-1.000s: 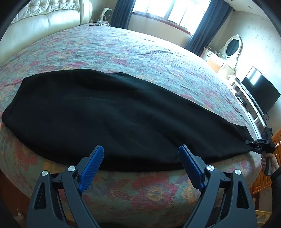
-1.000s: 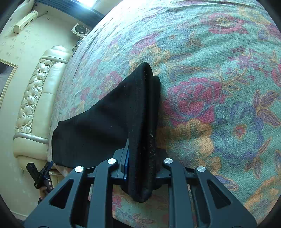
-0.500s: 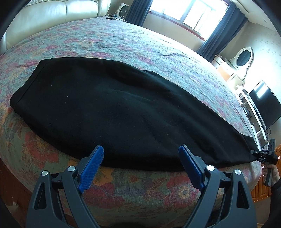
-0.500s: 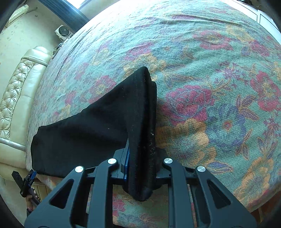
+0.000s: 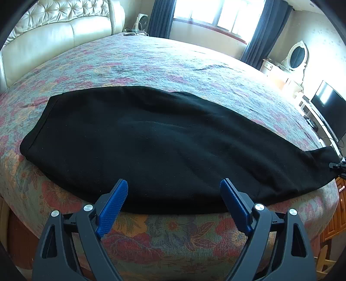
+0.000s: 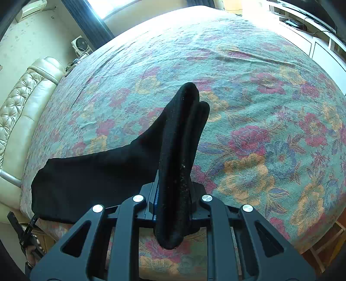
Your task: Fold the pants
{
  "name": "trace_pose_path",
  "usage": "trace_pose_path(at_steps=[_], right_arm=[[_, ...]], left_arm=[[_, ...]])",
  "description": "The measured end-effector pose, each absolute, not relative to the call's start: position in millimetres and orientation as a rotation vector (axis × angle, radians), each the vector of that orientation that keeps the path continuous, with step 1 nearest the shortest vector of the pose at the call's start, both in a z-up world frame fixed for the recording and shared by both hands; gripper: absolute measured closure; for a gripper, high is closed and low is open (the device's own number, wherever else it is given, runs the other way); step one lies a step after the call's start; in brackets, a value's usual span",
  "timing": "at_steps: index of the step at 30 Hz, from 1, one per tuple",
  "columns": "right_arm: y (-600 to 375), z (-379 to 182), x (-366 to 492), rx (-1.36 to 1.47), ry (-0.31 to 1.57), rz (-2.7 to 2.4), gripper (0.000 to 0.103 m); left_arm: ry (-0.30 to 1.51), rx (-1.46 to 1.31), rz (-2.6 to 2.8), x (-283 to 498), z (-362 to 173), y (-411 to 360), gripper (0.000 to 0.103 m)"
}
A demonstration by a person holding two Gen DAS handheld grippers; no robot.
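Note:
Black pants (image 5: 164,147) lie folded lengthwise along the near edge of a floral bedspread (image 5: 173,64). My left gripper (image 5: 174,192) is open and empty, its blue pads just in front of the pants' near edge at the middle. My right gripper (image 6: 173,194) is shut on the leg-hem end of the pants (image 6: 181,151), which stands up bunched between its jaws. In the left wrist view the right gripper (image 5: 338,166) shows at the far right, at the pants' end. The left gripper (image 6: 26,235) shows at the lower left of the right wrist view.
A cream tufted headboard (image 5: 54,28) stands at the bed's far left. A window with dark curtains (image 5: 205,13) is behind. A TV (image 5: 328,108) and a white shelf unit stand at the right. A wooden cabinet (image 5: 337,216) is by the bed's right corner.
The left gripper has drifted leftward along the pants' near edge, still open. The right gripper has kept its hold on the hem and swung round, lifting the end a little.

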State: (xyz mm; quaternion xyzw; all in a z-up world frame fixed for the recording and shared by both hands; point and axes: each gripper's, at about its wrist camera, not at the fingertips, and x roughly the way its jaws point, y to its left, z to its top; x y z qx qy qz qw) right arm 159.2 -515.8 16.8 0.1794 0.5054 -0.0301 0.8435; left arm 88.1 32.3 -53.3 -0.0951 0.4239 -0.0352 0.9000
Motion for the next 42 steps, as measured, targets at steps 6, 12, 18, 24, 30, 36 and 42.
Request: trace_pose_path(at_steps=[6,12,18,24,30,36,42], right_arm=[[-480.2,31.2,161.2,0.358,1.041,-0.017,0.085],[-443.7,43.3,166.5,0.326,1.023,0.029,0.085],[-402.8,47.8,171.5,0.292,1.027,0.063,0.085],[-356.3,46.2,178.2,0.261,1.041,0.104,0.085],[-305.8,45.2,186.1,0.225,1.054,0.159,0.085],[-254.4,42.6,195.5,0.201,1.068,0.225,0.085],[-202.1,27.6,209.3,0.186,1.105,0.280,0.085]], left_arm=[[0.877,-0.202,-0.050,87.0,-52.8,34.6,0.017],[0.878,-0.201,-0.022,89.4,-53.1,40.5,0.017],[0.878,-0.180,0.016,90.5,-54.1,45.4,0.017],[0.881,-0.206,0.029,91.5,-55.2,51.6,0.017],[0.882,-0.205,0.031,91.8,-55.3,51.0,0.017],[0.890,-0.215,0.040,92.8,-56.3,52.7,0.017],[0.887,-0.220,0.052,92.8,-55.9,56.7,0.017]])
